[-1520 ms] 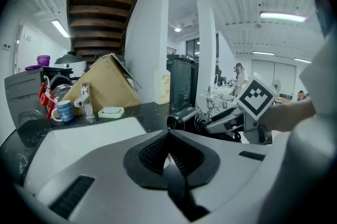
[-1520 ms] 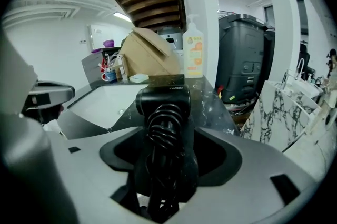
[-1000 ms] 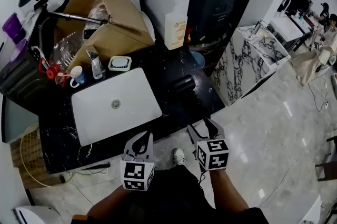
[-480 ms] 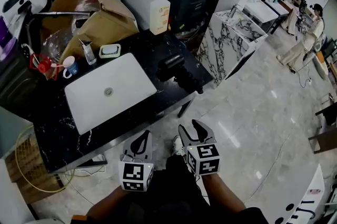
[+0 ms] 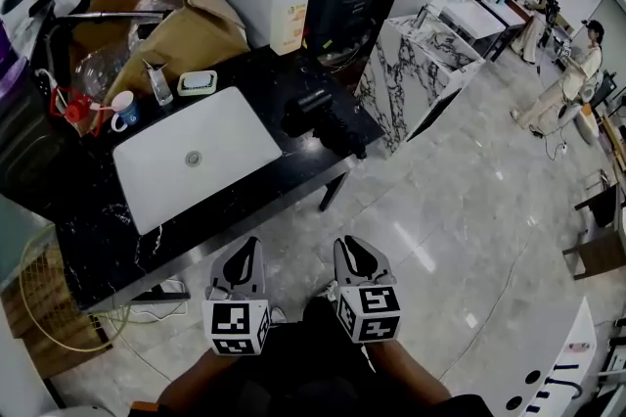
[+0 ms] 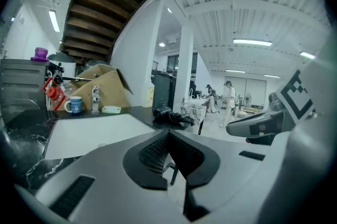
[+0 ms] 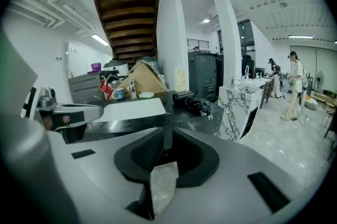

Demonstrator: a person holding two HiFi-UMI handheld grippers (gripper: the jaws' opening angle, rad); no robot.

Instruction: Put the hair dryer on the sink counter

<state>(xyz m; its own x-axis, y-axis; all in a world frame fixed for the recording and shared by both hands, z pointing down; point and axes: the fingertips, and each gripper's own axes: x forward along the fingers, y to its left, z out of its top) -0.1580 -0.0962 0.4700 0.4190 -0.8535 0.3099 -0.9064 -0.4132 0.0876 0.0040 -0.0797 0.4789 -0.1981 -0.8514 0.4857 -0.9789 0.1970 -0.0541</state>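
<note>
The black hair dryer (image 5: 311,112) lies on the black marble counter (image 5: 98,239), just right of the white sink (image 5: 235,146), with its coiled cord beside it. It also shows in the left gripper view as the hair dryer (image 6: 163,114) and in the right gripper view as the hair dryer (image 7: 185,98). My left gripper (image 5: 246,247) hangs low over the floor near my body, shut and empty. My right gripper (image 5: 348,246) is beside it; its jaws are closing with nothing between them, and the tips meet. Both are well short of the counter.
A brown cardboard box (image 5: 186,23), a faucet (image 5: 98,17), a mug (image 5: 122,112), a soap dish (image 5: 197,82) and a bottle (image 5: 290,22) crowd the counter's back. A white marble unit (image 5: 421,63) stands to the right. People (image 5: 587,63) stand far right. A wicker basket (image 5: 39,298) sits at the left.
The right gripper's jaws have come together from wide open. Both grippers and my view have drawn back from the counter, which now lies farther away.
</note>
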